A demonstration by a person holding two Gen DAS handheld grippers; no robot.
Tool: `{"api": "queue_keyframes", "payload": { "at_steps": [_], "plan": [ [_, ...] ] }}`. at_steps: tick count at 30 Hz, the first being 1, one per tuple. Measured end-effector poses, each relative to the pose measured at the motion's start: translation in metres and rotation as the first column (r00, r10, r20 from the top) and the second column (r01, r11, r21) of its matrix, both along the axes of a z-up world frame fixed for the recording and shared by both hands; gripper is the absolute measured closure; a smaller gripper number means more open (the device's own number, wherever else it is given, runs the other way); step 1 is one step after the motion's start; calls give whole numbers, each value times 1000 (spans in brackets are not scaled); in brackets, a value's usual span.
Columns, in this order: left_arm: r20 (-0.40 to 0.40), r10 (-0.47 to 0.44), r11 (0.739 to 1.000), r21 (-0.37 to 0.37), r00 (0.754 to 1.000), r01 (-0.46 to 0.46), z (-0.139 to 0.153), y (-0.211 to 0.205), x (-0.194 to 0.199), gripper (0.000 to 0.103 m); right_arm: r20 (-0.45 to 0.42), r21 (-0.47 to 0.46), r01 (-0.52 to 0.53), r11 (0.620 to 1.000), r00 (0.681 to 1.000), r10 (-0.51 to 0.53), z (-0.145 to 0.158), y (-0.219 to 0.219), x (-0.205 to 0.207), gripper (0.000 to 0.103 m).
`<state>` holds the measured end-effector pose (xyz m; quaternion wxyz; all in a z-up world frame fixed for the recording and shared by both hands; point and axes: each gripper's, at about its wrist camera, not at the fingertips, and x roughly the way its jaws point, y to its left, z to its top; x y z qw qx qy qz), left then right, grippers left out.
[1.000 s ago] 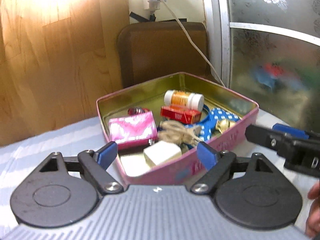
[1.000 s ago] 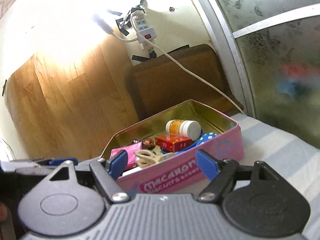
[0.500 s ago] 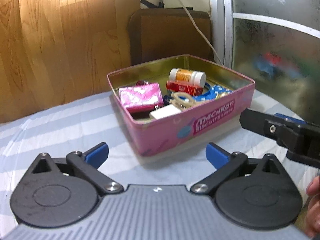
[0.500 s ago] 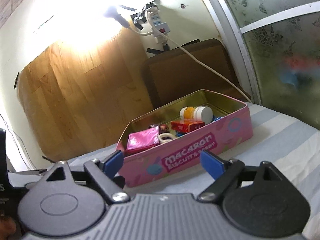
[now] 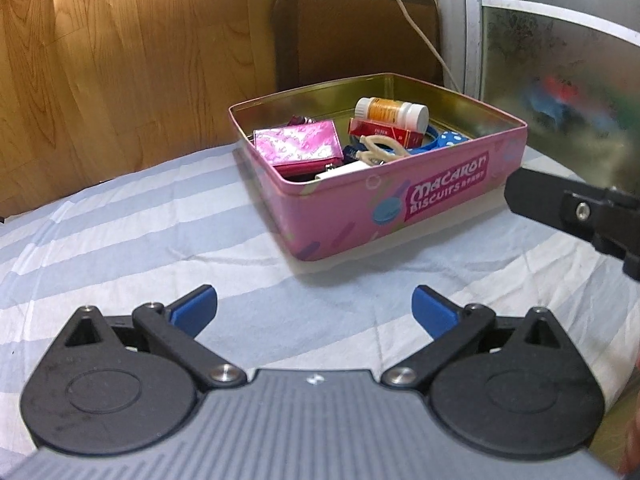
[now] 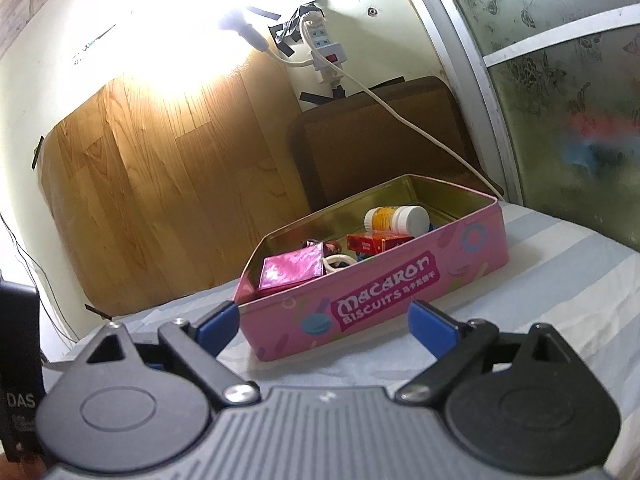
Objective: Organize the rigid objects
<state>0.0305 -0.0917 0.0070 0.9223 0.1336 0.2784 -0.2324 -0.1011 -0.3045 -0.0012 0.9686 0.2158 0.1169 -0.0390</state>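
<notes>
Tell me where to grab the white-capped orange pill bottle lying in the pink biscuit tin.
Probably across the orange middle of the pill bottle, coming down from above. It lies on its side, resting on the red carton near the far wall of the pink tin, so the walls block a sideways approach. Set the fingers across its round body, not its ends.

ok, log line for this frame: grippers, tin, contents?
left gripper: open, empty | right gripper: open, empty, jaws just opening | pink tin: lidless, on striped cloth, untouched | inside: pill bottle, red box, pink pouch
</notes>
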Motion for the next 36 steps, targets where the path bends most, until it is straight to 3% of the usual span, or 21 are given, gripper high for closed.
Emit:
{"api": "queue_keyframes", "payload": {
  "at_steps": [13,36],
  "plan": [
    [59,55,998,39,997,-58,-3,-2,-3,0,10,17,-27,1000,1000,26,-1,6,-3,5],
    [63,20,997,68,998,-24,-5,-8,-13,0,4,51,5,999,1000,-5,-8,4,-1,3]
  ]
}}
